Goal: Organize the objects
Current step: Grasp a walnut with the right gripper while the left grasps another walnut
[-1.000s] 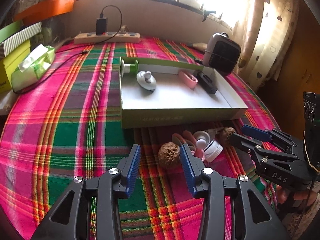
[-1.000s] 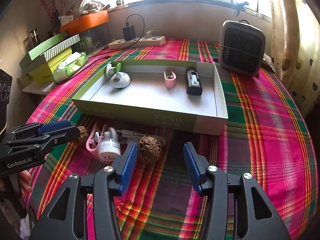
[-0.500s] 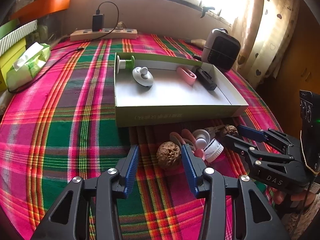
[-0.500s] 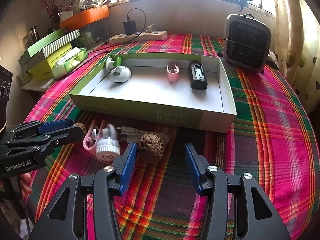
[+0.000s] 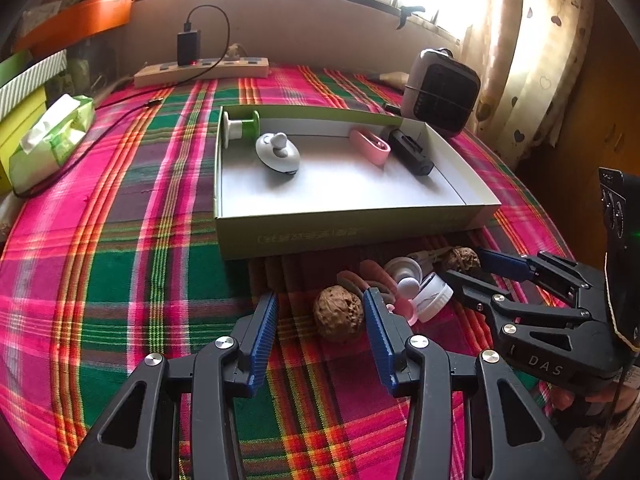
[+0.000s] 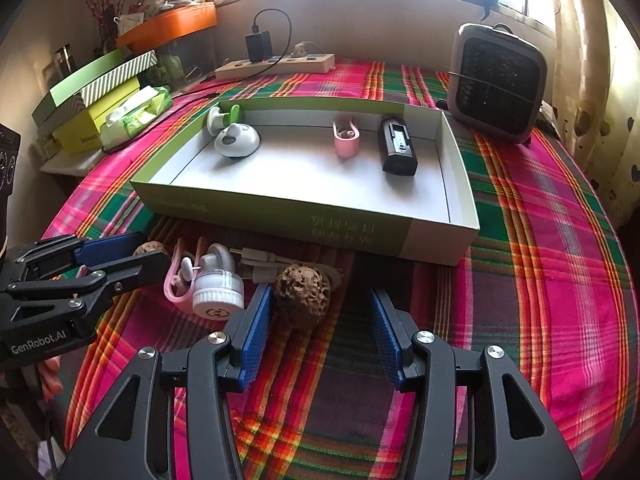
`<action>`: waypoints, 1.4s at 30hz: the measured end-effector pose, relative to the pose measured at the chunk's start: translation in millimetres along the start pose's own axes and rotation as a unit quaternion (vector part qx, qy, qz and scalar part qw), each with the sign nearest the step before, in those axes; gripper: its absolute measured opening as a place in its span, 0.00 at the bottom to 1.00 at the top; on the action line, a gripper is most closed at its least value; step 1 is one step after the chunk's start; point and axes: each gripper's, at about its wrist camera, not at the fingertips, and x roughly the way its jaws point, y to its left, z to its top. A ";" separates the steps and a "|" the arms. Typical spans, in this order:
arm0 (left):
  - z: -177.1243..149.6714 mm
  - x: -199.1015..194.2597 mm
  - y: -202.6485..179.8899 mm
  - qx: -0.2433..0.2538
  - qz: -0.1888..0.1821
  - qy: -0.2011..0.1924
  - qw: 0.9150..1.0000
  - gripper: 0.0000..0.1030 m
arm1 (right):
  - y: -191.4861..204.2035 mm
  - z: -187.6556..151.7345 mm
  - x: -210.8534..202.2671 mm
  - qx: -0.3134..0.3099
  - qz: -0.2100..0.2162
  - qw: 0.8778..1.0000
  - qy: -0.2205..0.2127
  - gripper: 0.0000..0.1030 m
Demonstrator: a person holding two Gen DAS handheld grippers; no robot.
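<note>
Both grippers have eased closer — the left gripper [image 5: 318, 336], jaws open, straddles one wrinkled brown walnut [image 5: 339, 314] on the plaid surface [image 5: 120, 240]; the right gripper [image 6: 322, 328], open too, nears another walnut [image 6: 303, 295] — grasps look imminent.

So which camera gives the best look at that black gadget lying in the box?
The right wrist view: the black gadget shows its whole top face. In the left wrist view it lies slanted, further off, beside the pink clip.
</note>
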 end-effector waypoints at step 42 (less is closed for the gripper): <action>0.2 -0.8 -5.7 0.011 0.007 -0.006 1.000 0.23 | 1.2 -1.4 -4.0 -0.009 -0.002 1.000 -0.011 0.30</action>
